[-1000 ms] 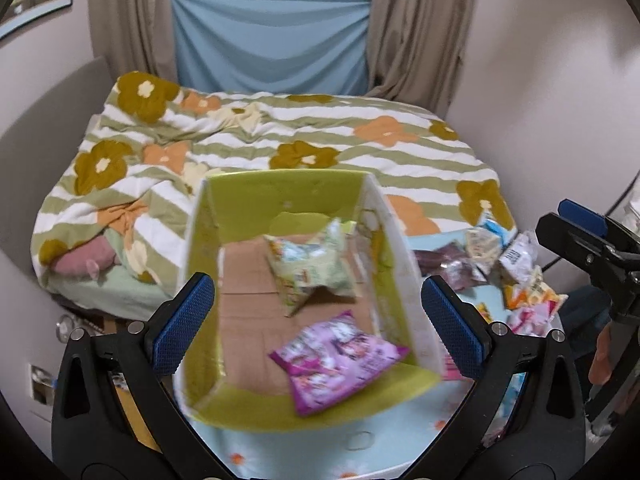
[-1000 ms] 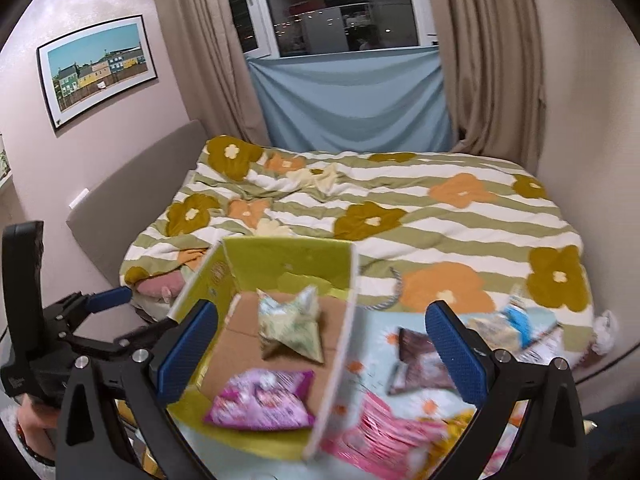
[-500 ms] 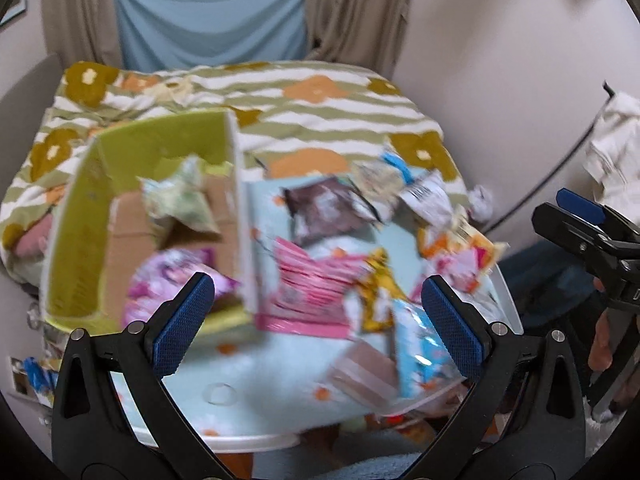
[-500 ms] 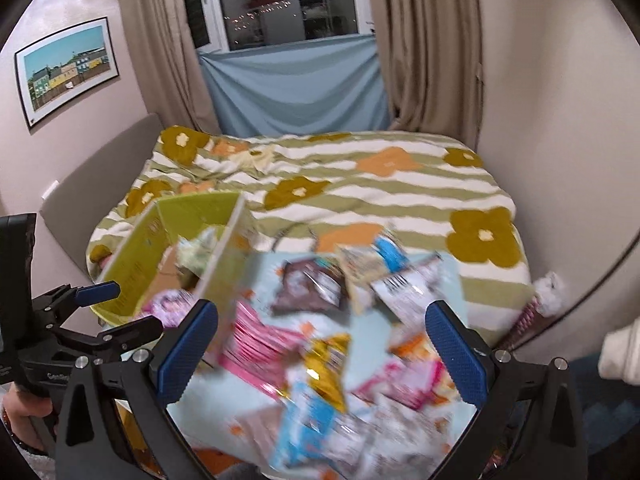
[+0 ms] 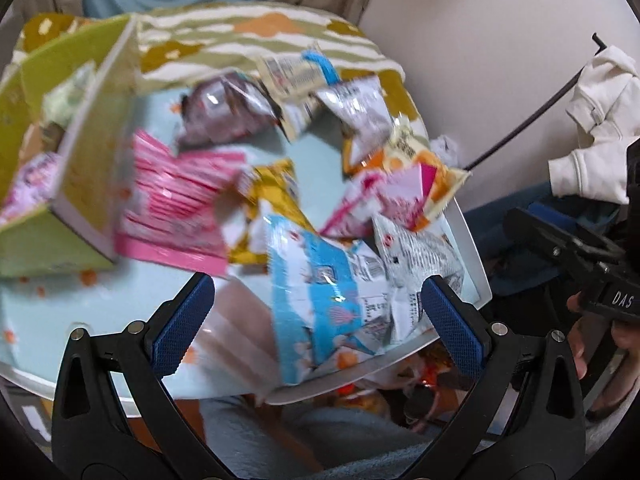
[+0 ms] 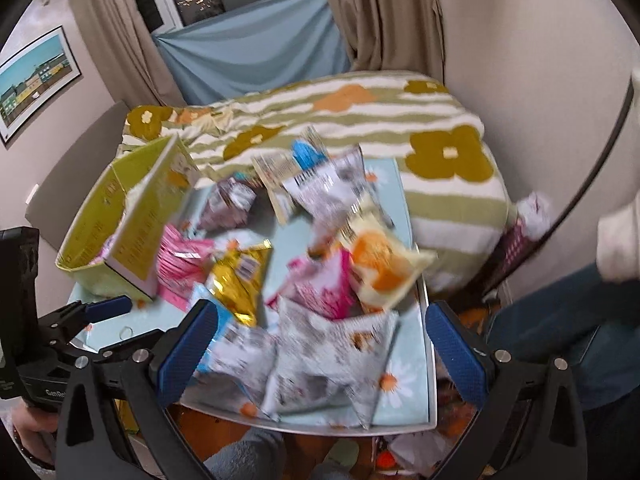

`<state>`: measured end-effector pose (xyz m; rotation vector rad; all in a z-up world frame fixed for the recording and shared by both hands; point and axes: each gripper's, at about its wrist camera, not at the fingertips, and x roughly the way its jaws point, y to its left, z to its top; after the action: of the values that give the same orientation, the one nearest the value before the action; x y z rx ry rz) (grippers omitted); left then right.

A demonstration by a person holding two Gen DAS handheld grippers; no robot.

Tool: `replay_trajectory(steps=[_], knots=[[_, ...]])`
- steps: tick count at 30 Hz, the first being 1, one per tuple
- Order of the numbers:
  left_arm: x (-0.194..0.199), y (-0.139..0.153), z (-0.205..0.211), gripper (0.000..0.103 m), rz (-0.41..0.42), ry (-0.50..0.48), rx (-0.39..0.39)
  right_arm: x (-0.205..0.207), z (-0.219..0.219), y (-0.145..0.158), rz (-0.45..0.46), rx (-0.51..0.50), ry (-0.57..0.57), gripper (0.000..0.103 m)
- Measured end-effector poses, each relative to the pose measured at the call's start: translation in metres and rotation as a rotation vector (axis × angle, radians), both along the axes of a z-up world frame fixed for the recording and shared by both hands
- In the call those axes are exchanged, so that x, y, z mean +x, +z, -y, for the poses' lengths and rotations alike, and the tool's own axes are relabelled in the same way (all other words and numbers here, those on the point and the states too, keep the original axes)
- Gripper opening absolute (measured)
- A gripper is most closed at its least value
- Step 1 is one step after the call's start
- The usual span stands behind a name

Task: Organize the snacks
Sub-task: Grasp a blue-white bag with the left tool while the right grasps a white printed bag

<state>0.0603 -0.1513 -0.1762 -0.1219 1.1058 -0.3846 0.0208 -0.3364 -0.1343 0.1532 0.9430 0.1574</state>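
- We judge we are between placements: both tools hang empty over the loose snack packets, and the next one has yet to be picked.
- Our left tool (image 5: 318, 312) has its jaws spread wide, nothing between them; it sits over the blue-and-white packet (image 5: 320, 288) at the near edge of the desk (image 5: 36, 320).
- Our right tool (image 6: 320, 344) is likewise wide open and empty, above the grey-white packets (image 6: 320, 360).
- The green box (image 6: 132, 216) stands at the desk's far left corner; a purple packet (image 5: 28, 184) already lies inside it.
- Right of the box lie the pink packet (image 5: 176, 208), gold packet (image 6: 240, 276) and orange packet (image 6: 380, 268), overlapping one another.
- Next we would lower one tool onto a top packet and close on a crimped edge; the foil looks slippery.
- The blue-and-white packet overhangs the desk's near rim, so a nudge could tip it off.
- Open room lies on the bare desk just before the box; the bed (image 6: 360, 120) bounds the far side.
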Motion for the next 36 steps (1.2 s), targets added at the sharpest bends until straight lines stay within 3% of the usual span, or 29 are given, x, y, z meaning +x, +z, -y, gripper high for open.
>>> replay_trajectory(steps=[12,16,24,36], knots=[[0.009,-0.062,0.033,0.101,-0.084,-0.013,0.015,0.004,0.023,-0.078,-0.147,0.14,-0.01,0.103],[0.008,-0.072,0.039,0.085,-0.097,-0.019,0.012,0.006,0.024,-0.091,-0.172,0.191,-0.004,0.103],[0.006,-0.071,0.042,0.066,-0.085,-0.025,0.013,0.009,0.021,-0.106,-0.21,0.233,0.008,0.103],[-0.006,-0.046,0.037,0.066,-0.012,-0.047,0.093,0.015,0.014,-0.115,-0.237,0.266,0.017,0.103]])
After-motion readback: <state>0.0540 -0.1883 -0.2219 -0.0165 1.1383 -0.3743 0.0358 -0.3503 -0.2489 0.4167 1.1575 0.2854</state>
